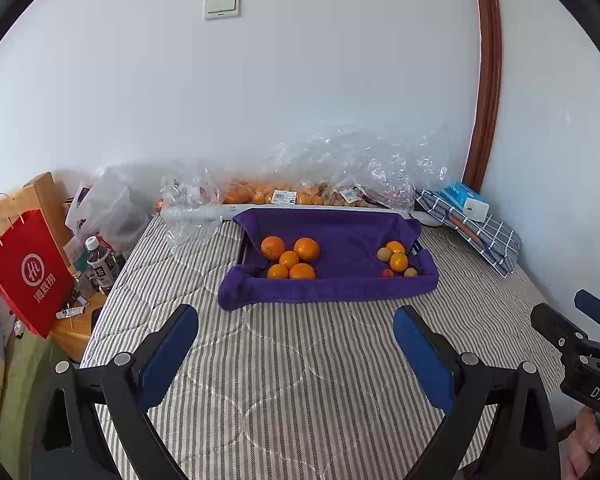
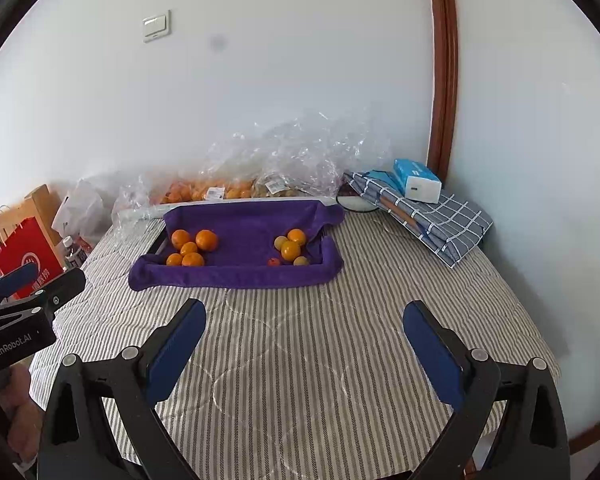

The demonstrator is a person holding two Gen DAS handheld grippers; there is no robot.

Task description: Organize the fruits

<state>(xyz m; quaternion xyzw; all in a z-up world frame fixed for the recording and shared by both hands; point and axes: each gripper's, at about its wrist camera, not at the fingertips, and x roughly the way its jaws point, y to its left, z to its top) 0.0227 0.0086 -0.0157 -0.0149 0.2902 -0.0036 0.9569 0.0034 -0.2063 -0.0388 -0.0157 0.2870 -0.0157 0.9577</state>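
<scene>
Right wrist view: your right gripper [image 2: 304,344] & left gripper [image 1: 296,344], both spread, empty, w/ purple-lined tray [image 2: 236,276] straight ahead, oranges [image 2: 190,248] at its left end, mixed fruit [image 2: 290,250] right, nearer your right gripper.

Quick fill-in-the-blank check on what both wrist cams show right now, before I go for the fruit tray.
1. The tray is lined with a ____ towel.
2. The orange cluster on the tray's left side holds ____ fruits.
3. The left gripper and the right gripper both have their jaws ____, holding nothing.
4. The tissue pack rests on a folded ____-patterned cloth.

Missing words: purple; five; open; checked
</scene>
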